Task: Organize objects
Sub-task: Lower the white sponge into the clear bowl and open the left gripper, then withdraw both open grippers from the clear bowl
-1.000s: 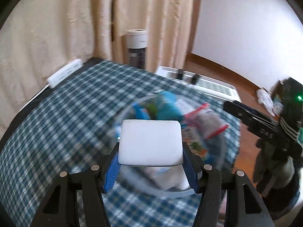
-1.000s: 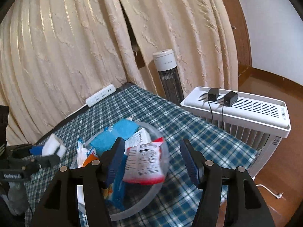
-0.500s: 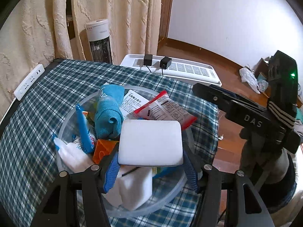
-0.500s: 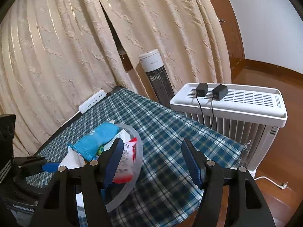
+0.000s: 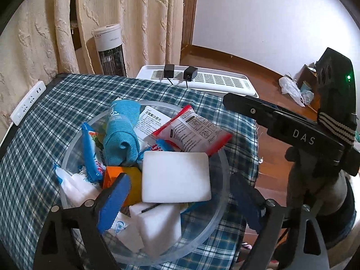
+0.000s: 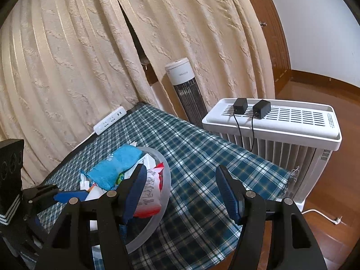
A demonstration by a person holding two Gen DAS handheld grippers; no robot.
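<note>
Cream curtains [image 6: 67, 67] hang behind our table, which is covered by a blue-green plaid cloth [image 6: 202, 168]. Beside the table stand a white heater [image 6: 281, 123] with two black adapters [image 6: 249, 106] on its top grille, and a tower fan [image 6: 184, 85] against the curtains. A white power strip [image 5: 27, 102] lies at the cloth's far edge.

On the cloth sits a clear plastic bowl [image 5: 219, 191], already piled with things: a blue towel [image 5: 121, 135], a red-edged packet [image 5: 193, 132], a printed leaflet [image 5: 150, 121], a blue wrapper [image 5: 90, 153], an orange block [image 5: 119, 177] and white foam pieces [image 5: 157, 225].

Our left gripper [image 5: 180, 202] points steeply down over the bowl, and its jaws are opening. A white sponge [image 5: 175, 177] lies between the blue pads [image 5: 114, 202], on top of the pile, with a gap showing on each side, so neither pad presses on it.

Our right gripper [image 6: 180, 193] hovers to the side of the bowl, pointing across the cloth toward the heater. Its fingers stand apart with nothing between them; its left finger overlaps the bowl's rim and the red-edged packet in the right wrist view, and we cannot tell whether it touches them.
</note>
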